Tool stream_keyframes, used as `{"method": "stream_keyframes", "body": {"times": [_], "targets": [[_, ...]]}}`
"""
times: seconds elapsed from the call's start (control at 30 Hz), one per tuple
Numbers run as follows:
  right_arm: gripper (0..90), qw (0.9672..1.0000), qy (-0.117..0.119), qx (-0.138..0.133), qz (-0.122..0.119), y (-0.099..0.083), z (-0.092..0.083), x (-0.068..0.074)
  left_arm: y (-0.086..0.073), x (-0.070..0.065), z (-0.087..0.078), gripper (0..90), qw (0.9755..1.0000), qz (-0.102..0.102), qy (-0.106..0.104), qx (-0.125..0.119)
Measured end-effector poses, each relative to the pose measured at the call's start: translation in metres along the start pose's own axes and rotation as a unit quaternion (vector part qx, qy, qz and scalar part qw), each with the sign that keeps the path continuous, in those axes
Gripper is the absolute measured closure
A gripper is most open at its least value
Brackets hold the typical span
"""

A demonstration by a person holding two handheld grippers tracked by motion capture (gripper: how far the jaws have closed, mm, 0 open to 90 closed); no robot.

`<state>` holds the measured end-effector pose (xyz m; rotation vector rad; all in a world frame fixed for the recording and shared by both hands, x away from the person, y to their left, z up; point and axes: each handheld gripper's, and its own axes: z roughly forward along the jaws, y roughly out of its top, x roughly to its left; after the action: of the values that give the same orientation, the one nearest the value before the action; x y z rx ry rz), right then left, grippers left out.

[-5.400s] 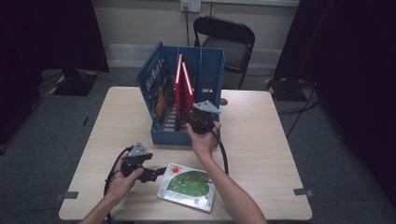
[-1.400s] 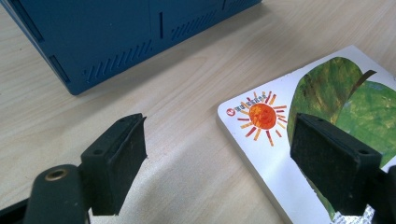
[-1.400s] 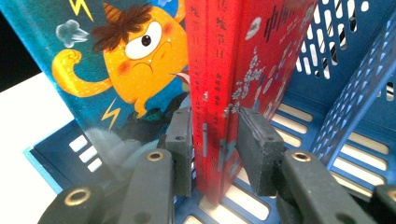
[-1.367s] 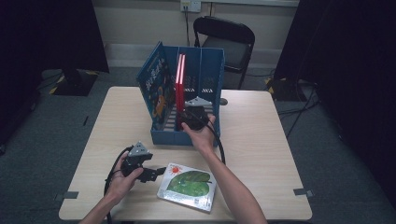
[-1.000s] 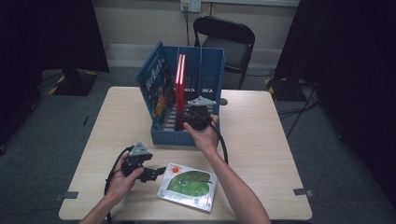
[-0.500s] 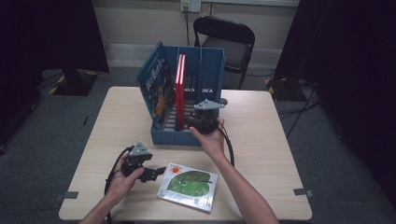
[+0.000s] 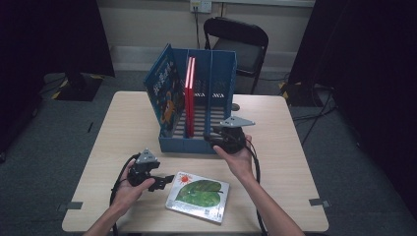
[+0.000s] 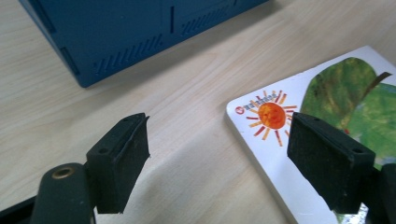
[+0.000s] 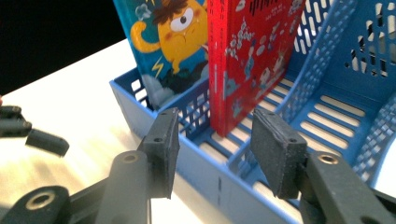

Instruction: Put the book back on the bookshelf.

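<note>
leaf book (image 7: 198, 196): flat on the table (image 7: 305, 167), near edge, between the two forearms; white cover, orange sun, green leaf. Nothing grips it.
left gripper (image 7: 162, 182): low over the table, just left of the leaf book's sun corner. Jaws wide apart, nothing between them; in the left gripper view (image 8: 217, 158) one pad hangs over bare wood, the other over the book's corner. Whether that pad touches the cover, cannot tell.
right gripper (image 7: 212, 138): at the rack's front wall, right of centre, held in the right hand (image 7: 239, 158). Jaws part open, have just been opening; nothing clamped. In the right gripper view (image 9: 215, 151) the gap frames the red book's bottom edge, pads clear of it.
rack (image 7: 223, 86): blue slotted file rack, mid-table, open front towards the person, several compartments.
red book (image 7: 189, 96): upright in the rack, bottom edge on the slotted floor, free of both grippers.
monster book (image 7: 163, 93): blue cover with a yellow one-eyed figure, leaning in the leftmost compartment, just beside the red book.
chair (image 7: 236, 42): black, folding, behind the table's far edge.
</note>
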<state>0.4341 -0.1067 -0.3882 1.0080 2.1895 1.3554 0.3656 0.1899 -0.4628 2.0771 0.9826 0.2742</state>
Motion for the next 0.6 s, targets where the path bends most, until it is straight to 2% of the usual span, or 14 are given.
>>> {"method": "stream_keyframes", "body": {"times": [0.17, 0.33, 0.4, 0.6], "targets": [[46.9, 0.9999, -0.004, 0.006, -0.009, -0.012, -0.022, 0.002, 0.000, 0.000, 0.000, 22.7, 1.0000, 0.001, 0.006, 0.001], [44.0, 0.9997, -0.007, 0.020, -0.015, -0.028, -0.040, 0.002, 0.002, -0.006, -0.003, 23.5, 0.9999, 0.002, 0.011, 0.002], [42.9, 0.9997, -0.003, 0.026, -0.005, -0.036, -0.046, 0.001, 0.004, -0.009, -0.003, 23.7, 1.0000, 0.003, 0.003, 0.002], [38.0, 0.9987, 0.000, 0.051, -0.001, -0.061, -0.058, 0.003, 0.009, -0.021, -0.005, 24.1, 0.9997, 0.019, -0.015, 0.002]]}}
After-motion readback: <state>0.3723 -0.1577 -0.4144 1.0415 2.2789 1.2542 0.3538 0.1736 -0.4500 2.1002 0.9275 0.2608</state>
